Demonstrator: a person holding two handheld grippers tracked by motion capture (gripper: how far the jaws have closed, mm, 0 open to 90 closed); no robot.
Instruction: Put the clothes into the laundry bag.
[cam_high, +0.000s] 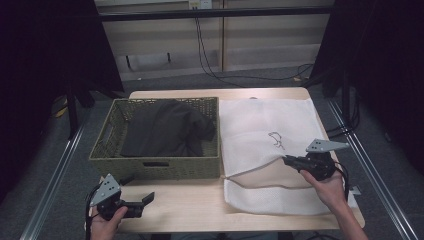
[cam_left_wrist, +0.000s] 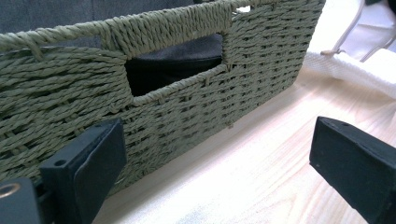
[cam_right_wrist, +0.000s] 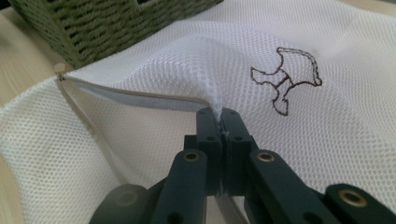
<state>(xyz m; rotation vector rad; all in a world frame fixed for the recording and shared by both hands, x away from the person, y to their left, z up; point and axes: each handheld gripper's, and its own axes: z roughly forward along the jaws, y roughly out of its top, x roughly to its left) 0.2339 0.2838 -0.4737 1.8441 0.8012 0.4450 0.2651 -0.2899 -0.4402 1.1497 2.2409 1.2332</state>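
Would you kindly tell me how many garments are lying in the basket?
1: a dark garment fills the woven basket at table left; others may lie hidden beneath it.

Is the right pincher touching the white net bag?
Touching. In the right gripper view the right gripper has its jaws shut on a pinched-up fold of the white mesh bag.

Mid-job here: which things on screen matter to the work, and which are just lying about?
In play: white mesh laundry bag, pinched by right hand-held gripper; green woven basket; dark garment; open left hand-held gripper.
Lying about: black floor cables; pale wooden table.
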